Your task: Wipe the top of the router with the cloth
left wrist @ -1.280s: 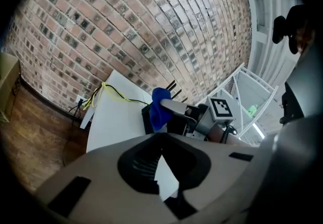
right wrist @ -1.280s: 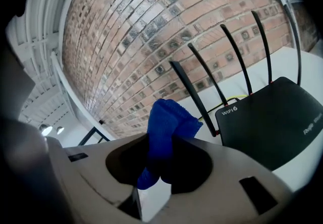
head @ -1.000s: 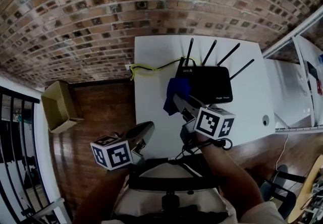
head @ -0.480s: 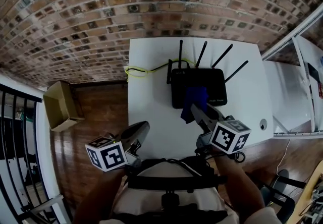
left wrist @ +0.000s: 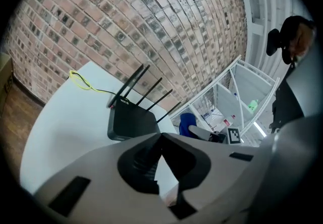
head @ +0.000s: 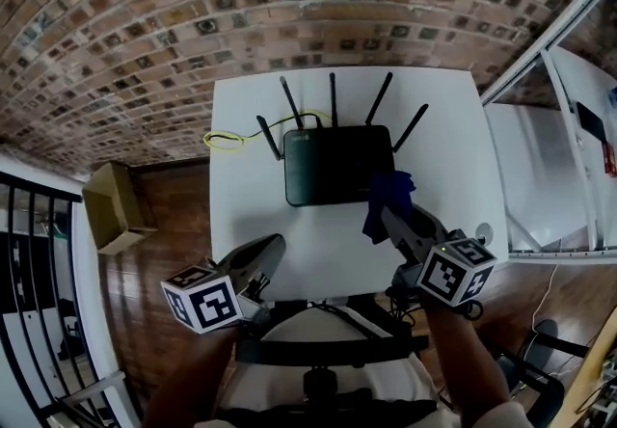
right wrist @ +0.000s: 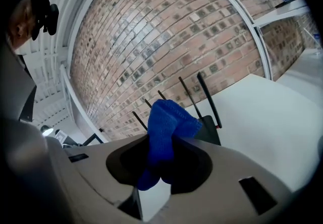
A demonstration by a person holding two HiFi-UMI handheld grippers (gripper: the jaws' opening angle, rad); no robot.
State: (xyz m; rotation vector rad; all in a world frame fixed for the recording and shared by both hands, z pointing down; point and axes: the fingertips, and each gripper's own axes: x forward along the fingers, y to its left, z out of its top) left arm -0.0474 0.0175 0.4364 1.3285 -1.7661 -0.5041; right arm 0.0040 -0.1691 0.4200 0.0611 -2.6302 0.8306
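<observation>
The black router (head: 333, 164) with several upright antennas lies on the white table (head: 251, 214). My right gripper (head: 386, 214) is shut on a bunched blue cloth (head: 388, 200), which sits at the router's near right corner. In the right gripper view the cloth (right wrist: 169, 124) sticks up between the jaws and hides much of the router (right wrist: 208, 131). My left gripper (head: 273, 245) hangs over the table's near left edge, apart from the router, shut on nothing. From the left gripper (left wrist: 160, 136) view the router (left wrist: 132, 121) and the cloth (left wrist: 186, 122) show beyond it.
A yellow cable (head: 224, 139) loops from the router's back left over the table's edge. A cardboard box (head: 114, 207) stands on the wooden floor at the left. A brick wall runs behind the table. White shelving (head: 559, 175) stands to the right.
My right gripper has carried the blue cloth from the router's left end across its top to its near right corner. The left gripper has stayed by the table's near left edge.
</observation>
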